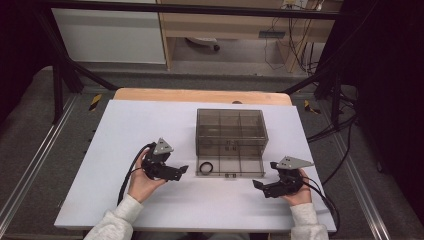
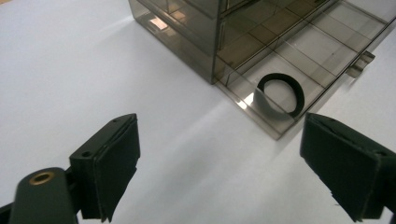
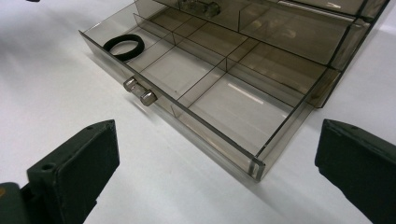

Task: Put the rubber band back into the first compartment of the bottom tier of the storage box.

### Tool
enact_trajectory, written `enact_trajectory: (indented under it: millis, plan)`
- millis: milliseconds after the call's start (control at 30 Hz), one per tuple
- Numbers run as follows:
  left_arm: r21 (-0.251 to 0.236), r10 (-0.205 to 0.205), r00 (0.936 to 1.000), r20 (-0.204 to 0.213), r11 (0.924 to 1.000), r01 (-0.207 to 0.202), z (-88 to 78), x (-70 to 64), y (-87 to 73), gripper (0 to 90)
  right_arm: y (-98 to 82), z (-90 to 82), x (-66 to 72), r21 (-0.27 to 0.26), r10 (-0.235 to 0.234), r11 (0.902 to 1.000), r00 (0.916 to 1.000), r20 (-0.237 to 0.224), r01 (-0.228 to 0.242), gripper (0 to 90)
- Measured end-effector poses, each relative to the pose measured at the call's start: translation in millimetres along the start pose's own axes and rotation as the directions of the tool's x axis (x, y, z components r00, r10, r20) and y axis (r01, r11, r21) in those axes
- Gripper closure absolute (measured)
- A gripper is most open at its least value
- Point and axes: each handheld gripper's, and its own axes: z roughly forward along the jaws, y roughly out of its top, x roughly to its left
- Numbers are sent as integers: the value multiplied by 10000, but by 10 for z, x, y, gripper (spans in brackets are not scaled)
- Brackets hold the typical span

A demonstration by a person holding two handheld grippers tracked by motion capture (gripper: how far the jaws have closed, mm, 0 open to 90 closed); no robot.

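Ring: a black ring (image 2: 280,94) is seen lying flat in the front left compartment of the pulled-out drawer (image 1: 250,170), near its left wall.
Cabinet: a smoky transparent drawer cabinet (image 1: 231,127) is set mid-table on the white table (image 1: 150,125).
Handling: the ring is judged light and thin, perhaps rubbery; a pinch across its band from above is suggested. The drawer is judged stiff, slick plastic, best taken by its small metal knob (image 3: 140,91).
Left gripper: the left gripper (image 1: 184,169) is held low, just left of the drawer, aimed at the ring; its jaws are spread wide with nothing between them.
Right gripper: the right gripper (image 1: 256,184) is held level off the drawer's front right corner, its jaws spread and empty.
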Motion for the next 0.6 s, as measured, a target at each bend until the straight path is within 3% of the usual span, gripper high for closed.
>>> enact_trajectory:
  millis: [600]
  plan:
    - [91, -450, 9973, -586, 9989, 456, -236, 243, -399, 76, 3, 31, 33, 209, -72, 9998, 10000, -63, 74, 5]
